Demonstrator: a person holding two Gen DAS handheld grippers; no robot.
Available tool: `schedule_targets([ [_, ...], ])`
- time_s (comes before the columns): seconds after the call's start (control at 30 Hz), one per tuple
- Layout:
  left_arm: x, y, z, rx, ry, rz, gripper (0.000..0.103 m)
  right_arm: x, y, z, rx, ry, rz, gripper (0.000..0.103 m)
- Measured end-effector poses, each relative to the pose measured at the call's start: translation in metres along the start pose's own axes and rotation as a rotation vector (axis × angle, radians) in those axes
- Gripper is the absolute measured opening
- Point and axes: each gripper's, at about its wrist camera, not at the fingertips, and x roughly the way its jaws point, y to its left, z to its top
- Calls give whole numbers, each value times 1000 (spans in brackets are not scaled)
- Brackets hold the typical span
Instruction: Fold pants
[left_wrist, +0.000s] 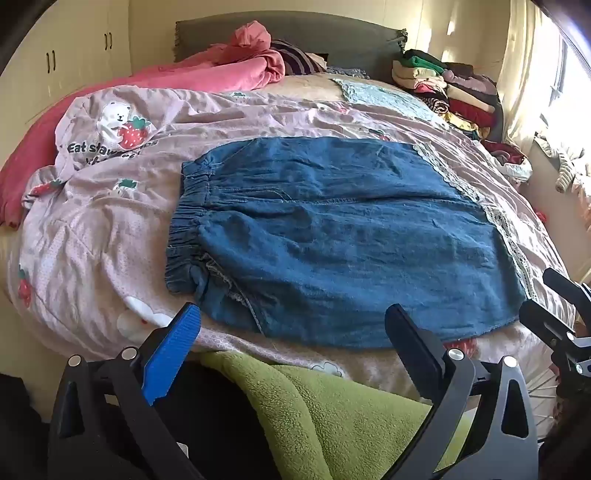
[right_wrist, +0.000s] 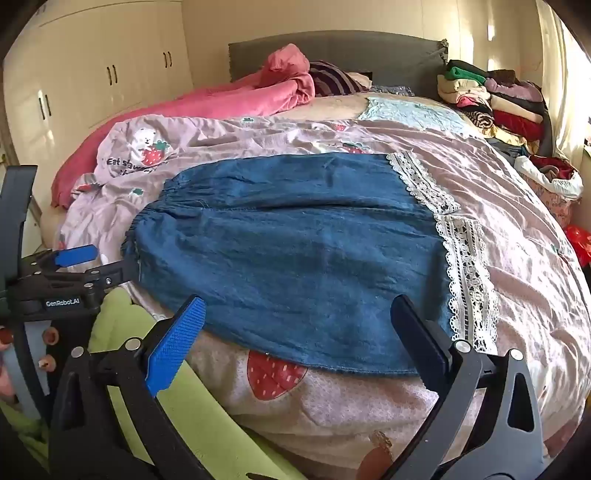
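Observation:
Blue denim pants (left_wrist: 332, 236) lie flat on the bed, elastic waistband (left_wrist: 184, 221) to the left, white lace hems (left_wrist: 506, 236) to the right. They also show in the right wrist view (right_wrist: 295, 251), lace trim (right_wrist: 465, 266) at right. My left gripper (left_wrist: 291, 332) is open and empty, just short of the pants' near edge by the waistband end. It also shows at the left of the right wrist view (right_wrist: 99, 266). My right gripper (right_wrist: 295, 325) is open and empty, at the near edge close to the hem end. It shows at the right edge of the left wrist view (left_wrist: 554, 302).
The pants rest on a pink strawberry-print quilt (left_wrist: 110, 229). A green fleece blanket (left_wrist: 332, 413) hangs at the near bed edge. A pink blanket (left_wrist: 229, 70) lies at the head, stacked folded clothes (left_wrist: 454, 88) at the far right, wardrobes (right_wrist: 92, 74) at left.

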Motion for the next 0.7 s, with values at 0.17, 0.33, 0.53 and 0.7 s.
schedule_targets([
  [0.17, 1, -1, 2, -2, -1, 7, 99, 0, 1, 0, -2, 0, 3, 95],
  [0.33, -4, -1, 3, -10, -9, -1, 99, 0, 3, 0, -7, 0, -1, 95],
  [0.53, -4, 2, 2, -9, -12, -7, 99, 0, 2, 1, -6, -1, -2, 95],
  [0.7, -3, 4, 2, -10, -13, -8, 99, -1, 3, 0, -8, -3, -3, 95],
])
